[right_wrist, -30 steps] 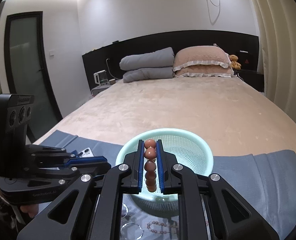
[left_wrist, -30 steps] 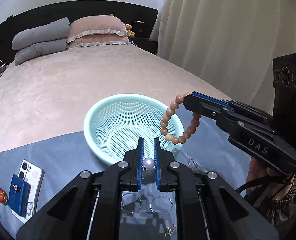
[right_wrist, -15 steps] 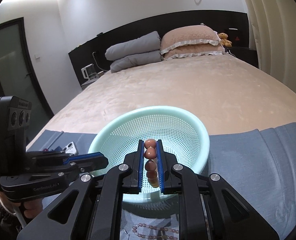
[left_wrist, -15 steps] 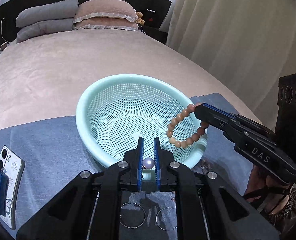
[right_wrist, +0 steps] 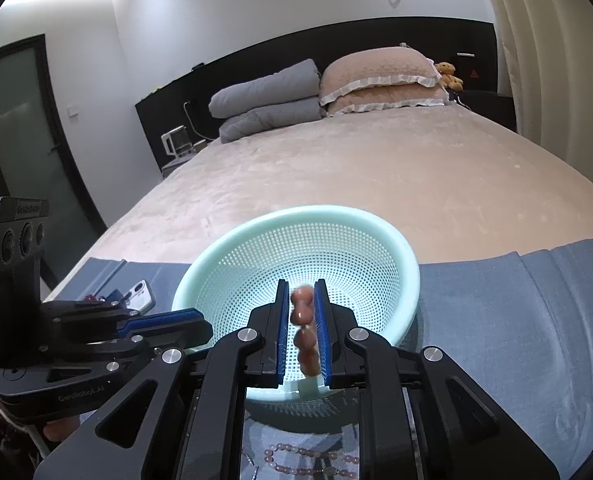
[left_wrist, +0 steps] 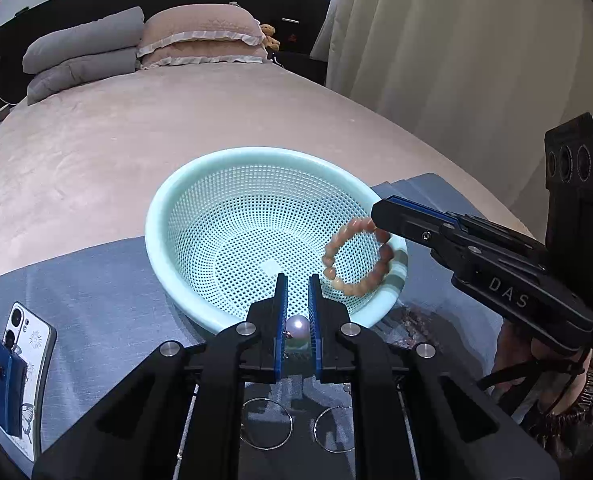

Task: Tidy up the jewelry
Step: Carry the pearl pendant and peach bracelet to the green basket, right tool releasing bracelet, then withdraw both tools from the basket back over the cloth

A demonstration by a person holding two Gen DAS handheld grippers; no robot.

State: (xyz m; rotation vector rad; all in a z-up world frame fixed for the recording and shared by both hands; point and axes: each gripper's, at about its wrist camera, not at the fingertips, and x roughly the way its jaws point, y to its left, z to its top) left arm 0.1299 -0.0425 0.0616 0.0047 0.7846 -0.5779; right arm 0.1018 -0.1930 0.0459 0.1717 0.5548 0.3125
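A mint-green mesh basket (left_wrist: 184,208) stands on a blue-grey cloth on the bed; it also shows in the right wrist view (right_wrist: 410,276). My left gripper (left_wrist: 296,282) is shut on a pale pearl (left_wrist: 297,327) at the basket's near rim. My right gripper (right_wrist: 301,285) has its jaws slightly apart around a brown bead bracelet (right_wrist: 305,336). In the left wrist view the right gripper (left_wrist: 380,210) is at the basket's right rim and the blurred bracelet (left_wrist: 356,258) hangs over the inside of the basket.
Two thin hoop rings (left_wrist: 266,422) lie on the cloth under my left gripper. A pink bead necklace (right_wrist: 308,458) lies under my right gripper. A phone (left_wrist: 26,360) with a blue card holder lies at the left. Pillows (left_wrist: 200,36) are at the far end of the bed.
Both grippers have moved closer to the basket. The right jaws have parted a little and the bracelet now looks blurred, lower over the basket's inside.
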